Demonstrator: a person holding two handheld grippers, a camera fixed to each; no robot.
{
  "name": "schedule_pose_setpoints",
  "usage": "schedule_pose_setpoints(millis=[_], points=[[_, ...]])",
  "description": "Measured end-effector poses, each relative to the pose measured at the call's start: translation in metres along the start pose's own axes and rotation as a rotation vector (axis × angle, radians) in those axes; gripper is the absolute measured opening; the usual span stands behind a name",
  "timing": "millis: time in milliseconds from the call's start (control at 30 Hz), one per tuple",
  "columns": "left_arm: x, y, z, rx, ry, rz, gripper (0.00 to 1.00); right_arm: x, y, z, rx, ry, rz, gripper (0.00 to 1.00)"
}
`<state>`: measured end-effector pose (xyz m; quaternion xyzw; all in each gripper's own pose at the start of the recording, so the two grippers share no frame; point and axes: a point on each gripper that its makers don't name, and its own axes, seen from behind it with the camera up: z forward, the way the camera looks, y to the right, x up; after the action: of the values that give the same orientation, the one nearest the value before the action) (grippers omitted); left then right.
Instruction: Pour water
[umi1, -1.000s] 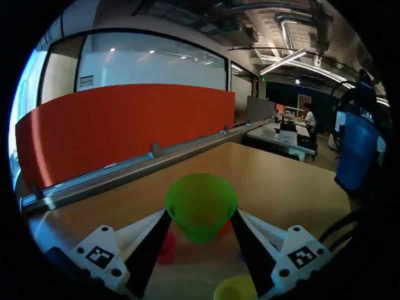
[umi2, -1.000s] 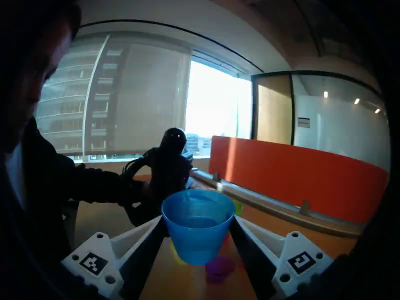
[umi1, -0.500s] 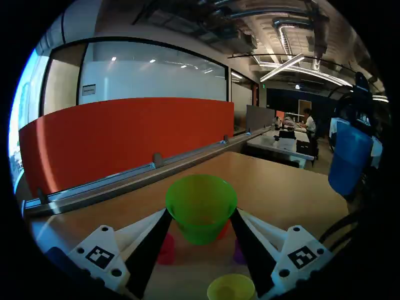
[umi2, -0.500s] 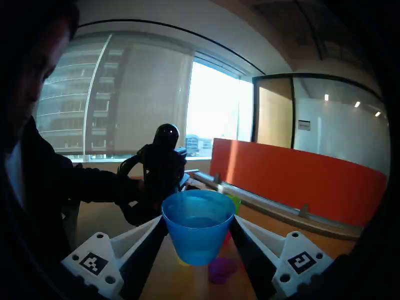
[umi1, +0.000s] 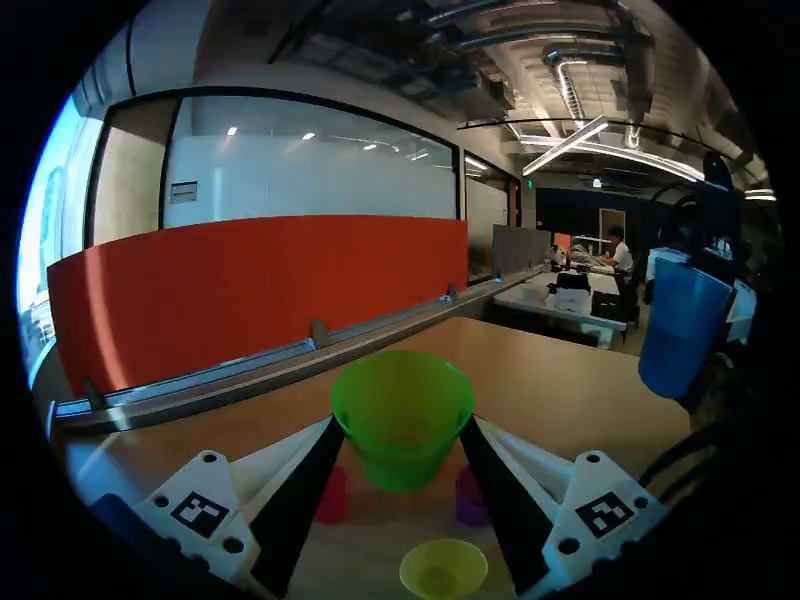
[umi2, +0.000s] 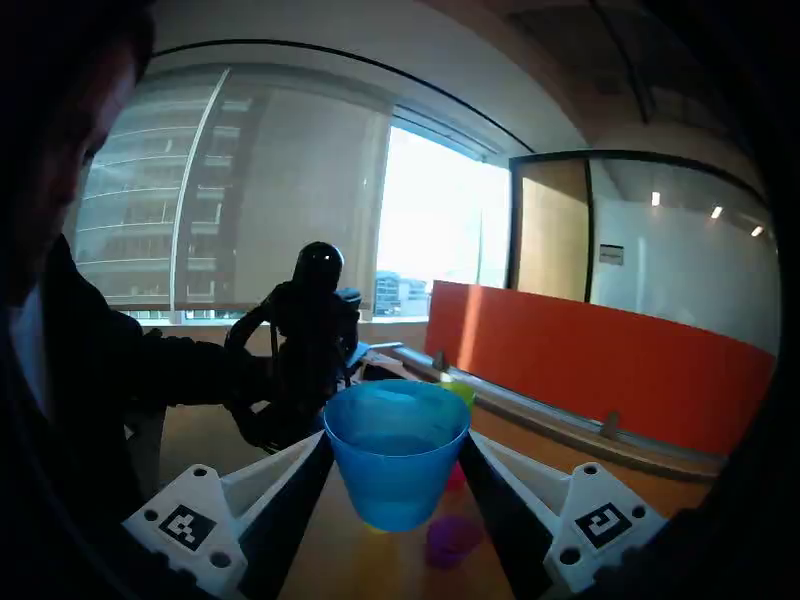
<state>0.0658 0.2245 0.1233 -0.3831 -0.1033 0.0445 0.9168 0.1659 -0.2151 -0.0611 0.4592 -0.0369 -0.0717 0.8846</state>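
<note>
The blue cup (umi2: 397, 470) sits between the two fingers of the right tool (umi2: 397, 442), which press on its sides just below the rim, so the tool is closed around it. Water (umi2: 396, 444) lies inside, well below the rim. In the right gripper view the cup stands upright and is held above the bench (umi2: 350, 560).

The green cup (umi1: 402, 415) is clamped the same way in the left tool (umi1: 400, 432), a finger against each side, mouth up. Whether it holds any water cannot be told. In the left gripper view the blue cup appears far off at the right edge, raised well above the bench top and well apart from the green cup.

Below the green cup, three small cups stand on the bench: a yellow cup (umi1: 443, 570) nearest, a pink cup (umi1: 333, 495) to the left and a purple cup (umi1: 468, 497) to the right.

An orange screen (umi1: 260, 280) runs along the far edge of the bench. In the right gripper view a dark sleeve (umi2: 160, 370) reaches to the left tool, with a bright window (umi2: 440, 230) behind it.
</note>
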Motion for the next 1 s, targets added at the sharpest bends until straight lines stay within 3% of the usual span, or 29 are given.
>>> schedule_pose_setpoints(millis=[700, 1000], points=[[0.019, 0.024, -0.052, 0.019, 0.097, -0.016, 0.84, 0.004, -0.015, -0.002, 0.019, 0.005, -0.016, 0.88], [0.02, 0.031, -0.063, 0.019, 0.117, -0.024, 0.84, 0.005, -0.018, 0.0, 0.025, 0.005, -0.015, 0.88]])
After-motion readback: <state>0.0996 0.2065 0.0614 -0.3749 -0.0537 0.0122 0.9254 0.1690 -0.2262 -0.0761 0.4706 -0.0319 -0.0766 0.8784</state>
